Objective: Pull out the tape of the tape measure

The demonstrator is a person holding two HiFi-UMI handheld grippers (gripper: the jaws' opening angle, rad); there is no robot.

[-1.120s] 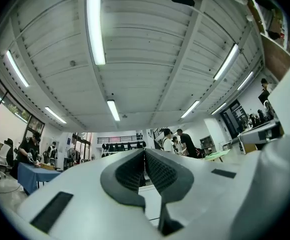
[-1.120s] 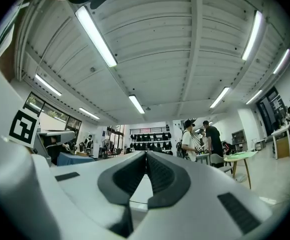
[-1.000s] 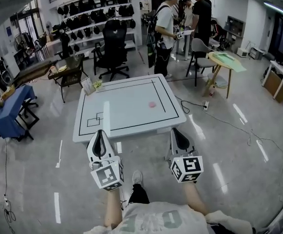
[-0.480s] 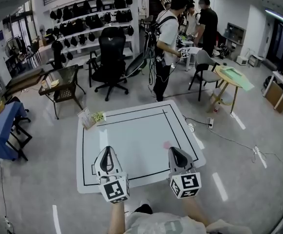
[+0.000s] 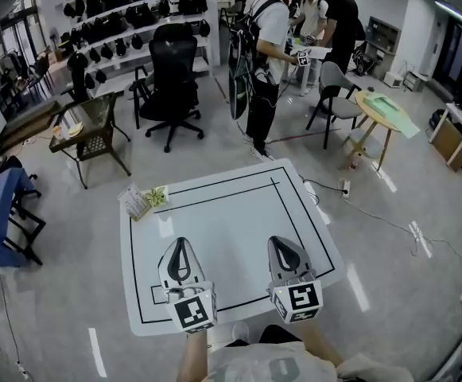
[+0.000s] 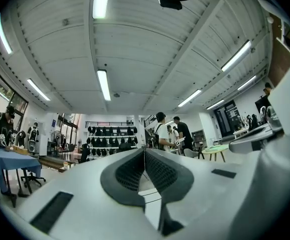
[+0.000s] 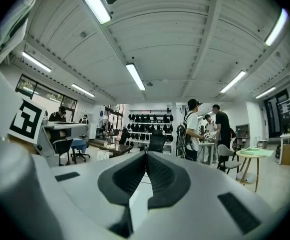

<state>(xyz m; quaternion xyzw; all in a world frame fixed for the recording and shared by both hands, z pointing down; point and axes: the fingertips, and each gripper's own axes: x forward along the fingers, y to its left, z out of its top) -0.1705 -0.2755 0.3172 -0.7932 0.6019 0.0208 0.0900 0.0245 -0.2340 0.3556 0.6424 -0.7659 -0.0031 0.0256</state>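
**Grippers held over the table, tape measure out of sight.** The tape measure cannot be made out in any view. If it is on the white table (image 5: 215,213), it is judged to be hidden beneath one of the grippers near the near edge.

The left gripper (image 5: 180,245) and right gripper (image 5: 278,243) are held side by side over the near half of the table, pointed toward its far side. The jaws of each are pressed together with nothing between them.

Several things could go wrong from here:
- **Nothing can be gripped.** The jaws would have to be spread first.
- **The case could be knocked.** If closed jaws were lowered blind, it could be sent sliding across the smooth top or off the edge.
- **The case could be dragged.** This is likely if the tape tip is pulled while the case is not pinned by the other gripper.
- **The tape could snap back.** A weak pinch on the thin tip could let it slip.

A small card (image 5: 133,202) and a green item (image 5: 158,196) are seen at the far left corner, well apart from both grippers and not in the way. Beyond the far edge stands a black office chair (image 5: 171,78). A group of people (image 5: 269,42) is gathered far right. A round green-topped table (image 5: 383,106) is seen at right, and a power strip (image 5: 344,188) with its cable lies on the floor just beside the white table's right side. Nothing is seen between the grippers and the table top.
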